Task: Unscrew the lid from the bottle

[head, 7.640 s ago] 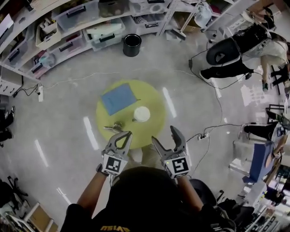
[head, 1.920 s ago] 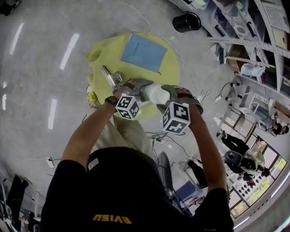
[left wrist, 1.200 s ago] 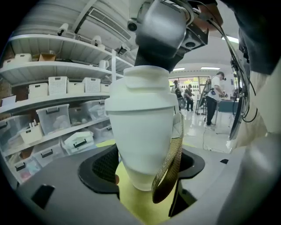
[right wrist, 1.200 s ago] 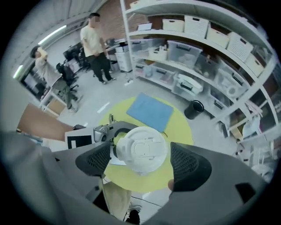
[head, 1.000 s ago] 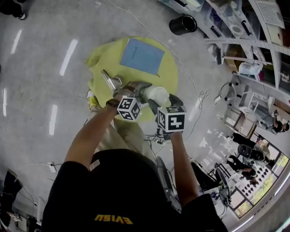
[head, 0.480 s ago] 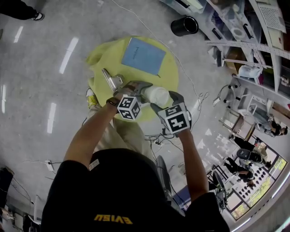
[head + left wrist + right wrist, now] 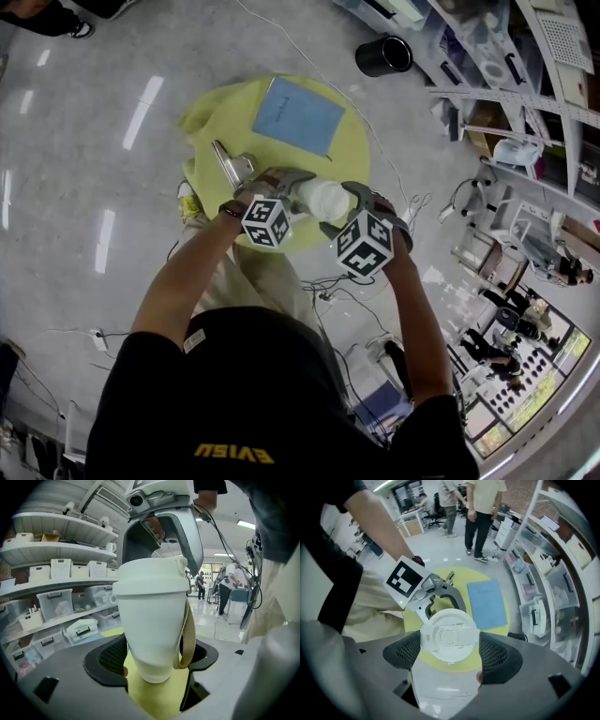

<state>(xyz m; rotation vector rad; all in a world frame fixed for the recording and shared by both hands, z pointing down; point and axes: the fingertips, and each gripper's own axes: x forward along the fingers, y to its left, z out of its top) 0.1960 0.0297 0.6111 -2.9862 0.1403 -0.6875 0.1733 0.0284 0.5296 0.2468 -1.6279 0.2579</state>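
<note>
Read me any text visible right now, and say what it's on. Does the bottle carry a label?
"EVISU": yellow print, seen upside down, on the person's black shirt.
Blue sheet: any writing is too small to read.
Marker cubes: black-and-white squares, no letters.
White bottle and lid: no print visible.
Shelf bins: labels too blurred to read.

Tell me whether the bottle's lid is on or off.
On. The lid sits flush on the bottle, no gap showing under its rim.
</note>
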